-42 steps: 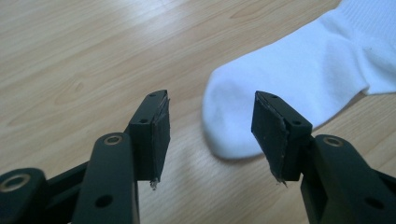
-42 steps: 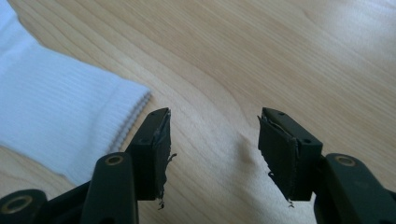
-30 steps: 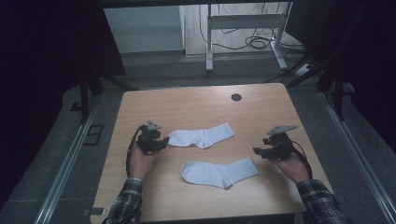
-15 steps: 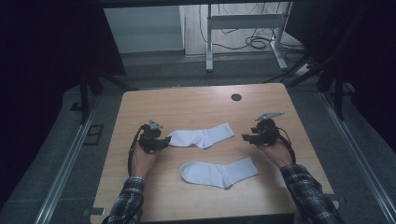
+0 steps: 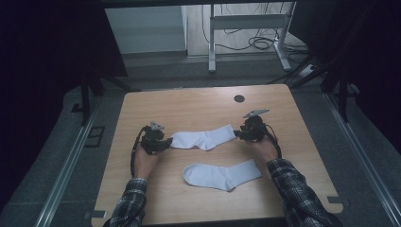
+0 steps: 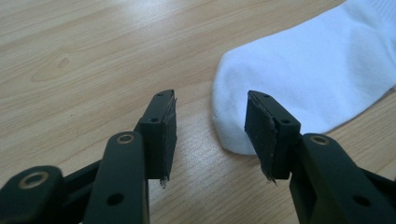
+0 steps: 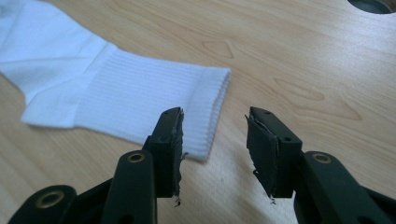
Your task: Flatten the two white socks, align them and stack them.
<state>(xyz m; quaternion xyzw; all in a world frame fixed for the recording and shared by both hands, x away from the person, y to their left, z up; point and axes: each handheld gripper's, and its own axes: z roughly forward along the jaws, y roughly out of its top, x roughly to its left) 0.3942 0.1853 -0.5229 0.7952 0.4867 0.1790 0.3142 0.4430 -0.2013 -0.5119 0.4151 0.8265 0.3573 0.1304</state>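
A pale wooden counter (image 5: 189,106) stood in a dim room, with a small dark round cable hole (image 5: 239,98) near its far edge and the legs of a metal frame (image 5: 246,28) with loose cables on the floor beyond it. A second white sock (image 5: 222,175) lay flat nearer the person, well apart from both tools and in nobody's way; nothing lay between either tool and the sock being worked on. That far sock (image 5: 204,139) stretched across the middle of the counter between the two hands, plain white, bent slightly at the heel, its rounded toe toward the left and its ribbed cuff toward the right. The left hand-held gripper (image 5: 161,143) sat at the toe end; in the left gripper view its jaws stood apart with the tip of the toe (image 6: 243,116) lying between them, the pads not pressing on the cloth, and they had just been closing. The right hand-held gripper (image 5: 242,134) sat at the cuff end; in the right gripper view its jaws had also just been closing, released still, with the corner of the ribbed cuff (image 7: 205,121) reaching to its left pad and bare wood in the gap. The person's plaid sleeves (image 5: 298,194) came in from the near edge. I could read no brand, label or writing anywhere.
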